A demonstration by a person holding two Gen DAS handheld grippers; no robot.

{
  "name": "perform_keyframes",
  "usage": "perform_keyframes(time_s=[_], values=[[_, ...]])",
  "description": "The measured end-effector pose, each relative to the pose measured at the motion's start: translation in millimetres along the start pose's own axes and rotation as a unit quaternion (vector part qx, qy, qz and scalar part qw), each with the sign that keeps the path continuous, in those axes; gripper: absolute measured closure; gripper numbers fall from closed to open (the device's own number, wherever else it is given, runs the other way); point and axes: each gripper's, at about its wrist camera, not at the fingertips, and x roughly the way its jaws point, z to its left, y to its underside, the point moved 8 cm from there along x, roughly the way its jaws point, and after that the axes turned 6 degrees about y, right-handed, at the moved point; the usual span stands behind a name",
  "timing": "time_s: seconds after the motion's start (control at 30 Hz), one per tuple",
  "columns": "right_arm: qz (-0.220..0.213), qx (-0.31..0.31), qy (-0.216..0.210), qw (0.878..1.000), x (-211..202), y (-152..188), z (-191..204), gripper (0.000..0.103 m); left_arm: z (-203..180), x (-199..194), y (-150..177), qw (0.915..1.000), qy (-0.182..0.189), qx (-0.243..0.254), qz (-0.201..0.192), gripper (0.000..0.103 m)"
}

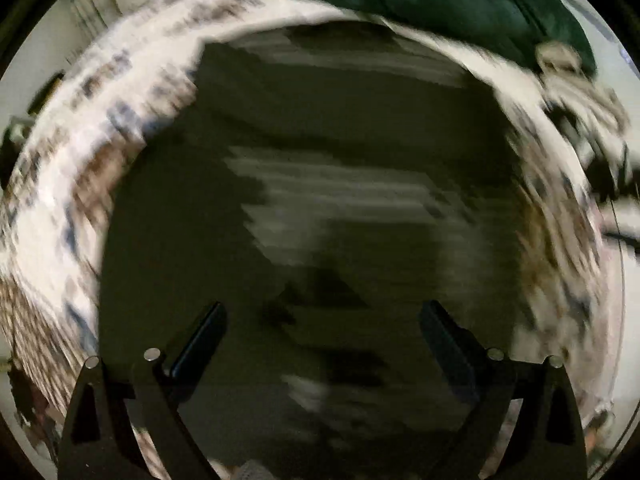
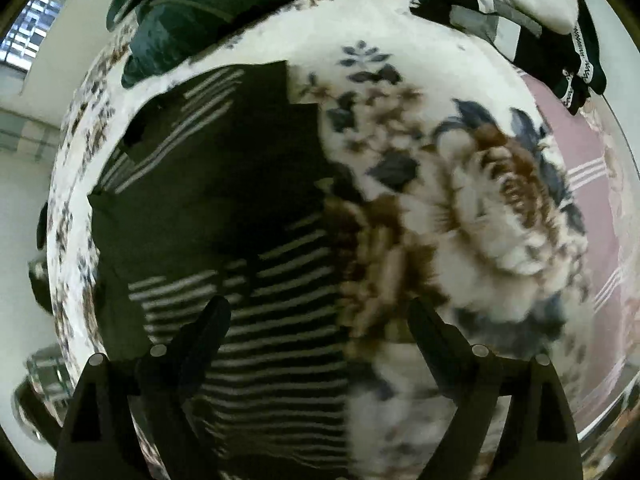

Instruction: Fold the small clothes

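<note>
Left wrist view is showing the left tool [image 1: 322,320] spread wide, gripping nothing, directly above the dark striped garment [image 1: 320,200], though heavily blurred. Rightward, the right tool [image 2: 320,316] is hanging spread over that garment's right edge, with open floral bed [image 2: 480,200] beyond for folding.

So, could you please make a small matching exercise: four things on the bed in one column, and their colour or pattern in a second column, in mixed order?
Things:
1. garment under the jaws
2. blanket
3. bundle at the far edge
4. sheet on the right

Colours:
A. pink with pale stripes
B. dark green
C. dark with light stripes
D. white with brown and blue flowers

Pairs: 1-C, 2-D, 3-B, 4-A
</note>
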Motion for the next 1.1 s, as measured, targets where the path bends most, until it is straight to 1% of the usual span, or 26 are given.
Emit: perform_keyframes(time_s=[0.07,0.1,0.13,0.17,0.2,0.3,0.33,0.37,0.4,0.43,0.47,0.53,0.63,0.67,0.7,0.73,0.77,0.8,0.87,0.93,1.0,1.07,1.1], values=[[0.011,-0.019,-0.008,1.000,-4,-11,-22,0.013,-36,10,26,0.9996,0.009,0.011,0.023,0.004],[0.013,-0.026,-0.011,1.000,-5,-16,-29,0.032,-61,20,45,0.9991,0.013,0.016,0.038,0.004],[0.010,-0.036,-0.013,0.999,-8,-24,-37,0.068,-75,26,55,0.9987,0.013,0.018,0.046,0.004],[0.011,-0.049,-0.011,0.999,-8,-33,-44,0.078,-91,34,67,0.9980,0.015,0.021,0.058,0.004],[0.018,-0.065,-0.009,0.998,-7,-43,-50,0.079,-108,46,77,0.9973,0.016,0.026,0.066,0.004],[0.029,-0.102,-0.030,0.994,2,-78,-53,0.078,-135,76,92,0.9957,-0.017,0.055,0.072,0.004],[0.032,-0.114,-0.035,0.992,7,-90,-49,0.075,-137,85,95,0.9949,-0.030,0.061,0.074,0.004],[0.036,-0.126,-0.045,0.990,13,-102,-44,0.071,-137,97,97,0.9940,-0.048,0.063,0.076,0.004],[0.042,-0.141,-0.062,0.987,24,-119,-35,0.059,-134,105,99,0.9931,-0.063,0.058,0.080,0.004],[0.048,-0.146,-0.071,0.986,32,-128,-28,0.051,-131,110,100,0.9930,-0.071,0.051,0.080,0.004],[0.055,-0.150,-0.085,0.983,42,-138,-19,0.051,-128,113,99,0.9933,-0.075,0.041,0.077,0.004],[0.073,-0.147,-0.128,0.978,67,-159,4,0.051,-125,117,96,0.9939,-0.081,0.025,0.071,0.003],[0.087,-0.130,-0.150,0.976,107,-189,33,0.051,-124,118,89,0.9949,-0.082,0.017,0.056,0.006],[0.089,-0.125,-0.151,0.977,116,-195,38,0.051,-123,117,87,0.9957,-0.078,0.013,0.047,0.013],[0.094,-0.118,-0.152,0.977,128,-202,45,0.051,-122,115,85,0.9963,-0.075,0.009,0.041,0.023],[0.100,-0.111,-0.157,0.976,138,-207,51,0.051,-120,113,82,0.9967,-0.073,0.005,0.036,0.028],[0.103,-0.103,-0.164,0.976,146,-210,57,0.051,-117,110,79,0.9969,-0.071,0.002,0.033,0.036],[0.114,-0.098,-0.164,0.975,154,-213,63,0.049,-117,107,78,0.9972,-0.068,0.000,0.032,0.039],[0.124,-0.098,-0.155,0.975,158,-213,68,0.048,-120,99,75,0.9982,-0.046,-0.007,0.038,0.039],[0.141,-0.111,-0.151,0.972,149,-210,69,0.048,-118,83,72,0.9990,-0.003,-0.027,0.037,0.039],[0.160,-0.135,-0.151,0.966,125,-199,59,0.046,-117,64,69,0.9978,0.043,-0.043,0.026,0.039],[0.171,-0.160,-0.145,0.961,97,-186,41,0.045,-114,46,65,0.9971,0.057,-0.049,0.008,0.038],[0.178,-0.170,-0.144,0.958,82,-179,28,0.041,-113,41,65,0.9969,0.061,-0.051,0.001,0.035]])
